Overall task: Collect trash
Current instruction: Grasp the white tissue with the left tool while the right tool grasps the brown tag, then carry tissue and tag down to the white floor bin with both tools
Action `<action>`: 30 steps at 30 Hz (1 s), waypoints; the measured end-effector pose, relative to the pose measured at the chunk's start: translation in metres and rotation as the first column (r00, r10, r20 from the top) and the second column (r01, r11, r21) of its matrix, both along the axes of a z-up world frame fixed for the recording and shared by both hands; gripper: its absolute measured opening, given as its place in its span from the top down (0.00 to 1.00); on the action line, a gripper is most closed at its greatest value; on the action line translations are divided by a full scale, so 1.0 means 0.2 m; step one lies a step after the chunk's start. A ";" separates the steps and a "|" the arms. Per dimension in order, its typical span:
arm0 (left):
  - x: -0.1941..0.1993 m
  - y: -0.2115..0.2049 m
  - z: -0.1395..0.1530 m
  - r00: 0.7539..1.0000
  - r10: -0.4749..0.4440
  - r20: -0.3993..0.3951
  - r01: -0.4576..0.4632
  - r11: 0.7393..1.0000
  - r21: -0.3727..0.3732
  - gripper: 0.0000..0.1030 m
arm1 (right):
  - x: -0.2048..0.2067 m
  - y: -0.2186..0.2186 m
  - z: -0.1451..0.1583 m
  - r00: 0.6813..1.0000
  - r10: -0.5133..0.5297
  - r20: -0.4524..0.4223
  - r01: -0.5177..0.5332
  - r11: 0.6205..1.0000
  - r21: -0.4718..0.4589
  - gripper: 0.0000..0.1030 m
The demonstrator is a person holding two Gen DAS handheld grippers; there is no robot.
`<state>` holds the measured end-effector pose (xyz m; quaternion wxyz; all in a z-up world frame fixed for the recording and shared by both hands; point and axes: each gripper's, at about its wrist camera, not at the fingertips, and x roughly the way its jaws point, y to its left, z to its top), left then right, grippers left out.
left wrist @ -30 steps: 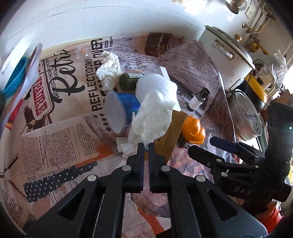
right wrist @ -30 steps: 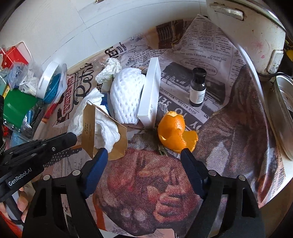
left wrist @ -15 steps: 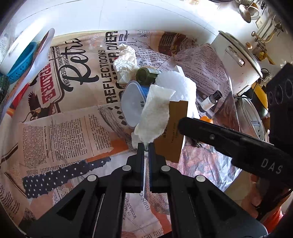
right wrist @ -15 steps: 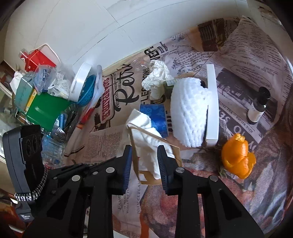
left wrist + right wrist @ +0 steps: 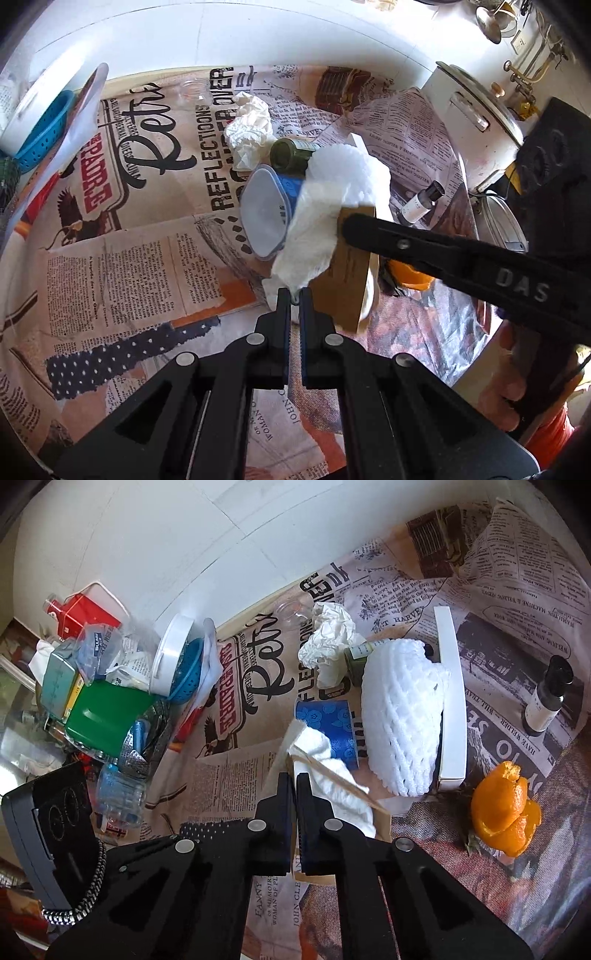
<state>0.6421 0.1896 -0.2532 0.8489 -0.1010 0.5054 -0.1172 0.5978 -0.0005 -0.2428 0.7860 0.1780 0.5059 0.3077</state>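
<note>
My left gripper (image 5: 294, 295) is shut on the lower corner of a white paper towel (image 5: 314, 229) that hangs into a brown paper bag (image 5: 345, 273). My right gripper (image 5: 295, 779) is shut on the bag's upper edge (image 5: 291, 760), with the towel (image 5: 332, 775) inside it; its finger (image 5: 424, 243) crosses the left wrist view. Other trash lies on the newspaper-covered table: a crumpled tissue (image 5: 328, 642), a white foam fruit net (image 5: 402, 716), an orange peel (image 5: 506, 819), a blue cup (image 5: 328, 720) and a green bottle (image 5: 291, 155).
A white flat box (image 5: 450, 709) stands beside the foam net. A small dark-capped bottle (image 5: 546, 698) is at the right. A white rice cooker (image 5: 472, 122) stands far right. Cluttered containers, a green lid (image 5: 107, 716) and a blue colander (image 5: 188, 672) crowd the left.
My right gripper swung left from the orange peel and closed on the bag's edge. My left gripper kept hold of the towel and lifted slightly.
</note>
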 end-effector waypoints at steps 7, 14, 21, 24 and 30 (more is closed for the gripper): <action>-0.01 0.04 0.07 0.998 0.054 0.043 -0.054 0.998 0.007 0.98 | -0.08 -0.14 0.11 0.997 -0.037 0.073 0.038 0.999 -0.016 0.98; -0.07 0.04 0.17 0.988 0.119 0.097 -0.124 0.992 0.040 0.98 | -0.15 -0.32 0.19 0.989 -0.105 0.103 0.107 0.994 -0.016 0.99; -0.22 -0.06 0.30 0.975 0.148 0.169 -0.162 0.984 0.072 0.98 | -0.27 -0.57 0.31 0.973 -0.164 0.162 0.170 0.985 -0.022 0.99; -0.31 -0.13 0.37 0.963 0.162 0.214 -0.186 0.978 0.099 0.98 | -0.33 -0.66 0.34 0.966 -0.170 0.193 0.180 0.983 -0.038 0.99; -0.49 -0.28 0.50 0.936 0.204 0.288 -0.242 0.965 0.104 0.98 | -0.42 -0.83 0.33 0.961 -0.145 0.234 0.169 0.982 -0.086 0.99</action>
